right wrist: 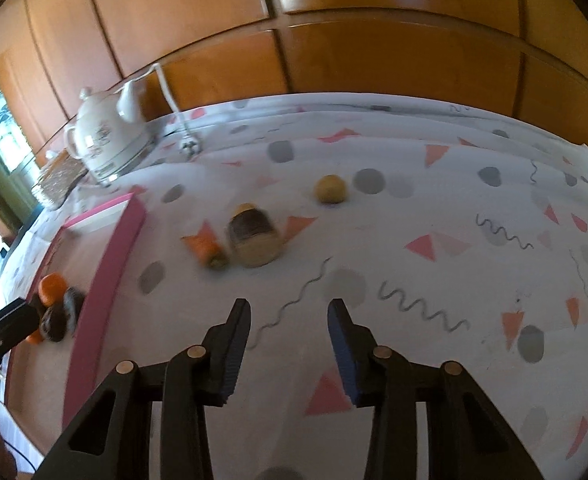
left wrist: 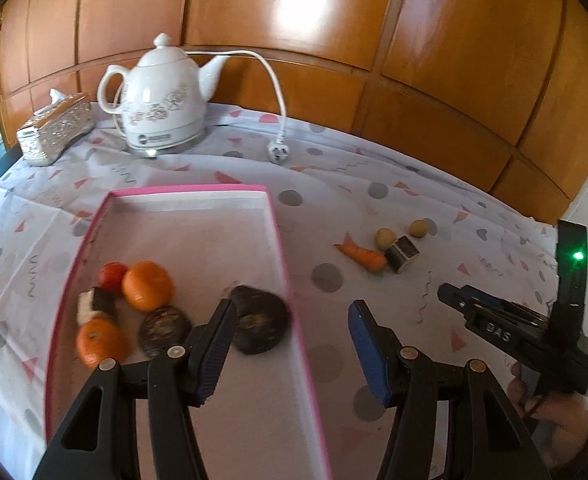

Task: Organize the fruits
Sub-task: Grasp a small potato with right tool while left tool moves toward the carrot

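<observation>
Worktop: a surface under a white cloth [left wrist: 373, 184] printed with grey dots, pink triangles and squiggles, backed by glossy orange-brown wooden panels [left wrist: 294, 8].
Tray: a shallow white cardboard box with a pink rim [left wrist: 290, 276], at 9 o'clock of the loose pieces.
Fruit in tray: two orange tangerines [left wrist: 148, 285], a small red tomato [left wrist: 111, 275], two dark brown round fruits [left wrist: 260, 314] and a white-and-dark block [left wrist: 94, 304], clustered toward the near left of the box.
Fruit on cloth: an orange carrot [left wrist: 363, 257], a brown-and-tan cylinder [left wrist: 402, 254] touching it, and two small tan balls [left wrist: 385, 238] behind, all well apart from the tray.
Left gripper [left wrist: 292, 312]: hovers over the tray's right rim; its black fingers [left wrist: 214, 344] stand partly open with nothing gripped, one dark fruit just beyond the left finger.
Right gripper [right wrist: 289, 310]: hovers over bare cloth with the carrot group at 11 o'clock; fingers [right wrist: 234, 344] narrowly apart, holding nothing.
Background: a white ceramic electric kettle [left wrist: 162, 100] with its cord, and a glittery silver tissue box [left wrist: 56, 128] at 9 o'clock of it.
</observation>
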`<action>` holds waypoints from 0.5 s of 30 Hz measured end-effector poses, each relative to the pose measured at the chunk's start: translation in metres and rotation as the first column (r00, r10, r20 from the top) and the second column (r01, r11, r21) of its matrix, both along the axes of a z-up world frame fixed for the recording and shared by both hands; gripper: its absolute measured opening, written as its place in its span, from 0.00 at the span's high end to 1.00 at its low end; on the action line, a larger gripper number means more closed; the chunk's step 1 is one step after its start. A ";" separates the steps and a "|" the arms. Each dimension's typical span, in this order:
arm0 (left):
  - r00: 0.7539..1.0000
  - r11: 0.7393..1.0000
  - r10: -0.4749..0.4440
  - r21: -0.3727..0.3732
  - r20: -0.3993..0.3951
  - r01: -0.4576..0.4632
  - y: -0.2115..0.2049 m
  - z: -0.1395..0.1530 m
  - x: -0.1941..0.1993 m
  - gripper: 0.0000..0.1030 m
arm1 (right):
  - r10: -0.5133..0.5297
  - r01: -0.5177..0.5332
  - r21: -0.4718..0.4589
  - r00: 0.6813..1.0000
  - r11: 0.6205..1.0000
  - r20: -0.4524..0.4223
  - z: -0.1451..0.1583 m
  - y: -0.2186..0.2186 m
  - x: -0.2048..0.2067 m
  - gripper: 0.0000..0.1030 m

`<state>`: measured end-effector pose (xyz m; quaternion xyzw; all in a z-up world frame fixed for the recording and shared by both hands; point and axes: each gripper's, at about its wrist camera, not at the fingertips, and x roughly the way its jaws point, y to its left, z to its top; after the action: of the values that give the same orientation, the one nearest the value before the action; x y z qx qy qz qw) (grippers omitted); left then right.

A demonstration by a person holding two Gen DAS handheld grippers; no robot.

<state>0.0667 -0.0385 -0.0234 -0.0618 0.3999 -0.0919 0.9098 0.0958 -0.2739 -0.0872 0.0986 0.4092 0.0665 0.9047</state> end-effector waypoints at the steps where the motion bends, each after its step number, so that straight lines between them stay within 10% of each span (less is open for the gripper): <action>1: 1.000 1.000 -0.003 0.001 0.000 0.003 -0.003 0.000 0.001 0.43 | -0.008 0.008 -0.004 1.000 1.000 -0.002 -0.001 -0.003 0.004 0.61; 15: 0.999 1.000 -0.016 -0.003 -0.052 0.016 -0.046 -0.016 0.038 0.45 | -0.040 0.040 -0.040 0.999 0.998 0.002 -0.002 -0.021 0.073 0.65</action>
<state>0.1047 -0.0846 -0.0396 -0.0619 0.4237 -0.0982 0.8983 0.1683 -0.2945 -0.0890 0.0883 0.4078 0.0403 0.9079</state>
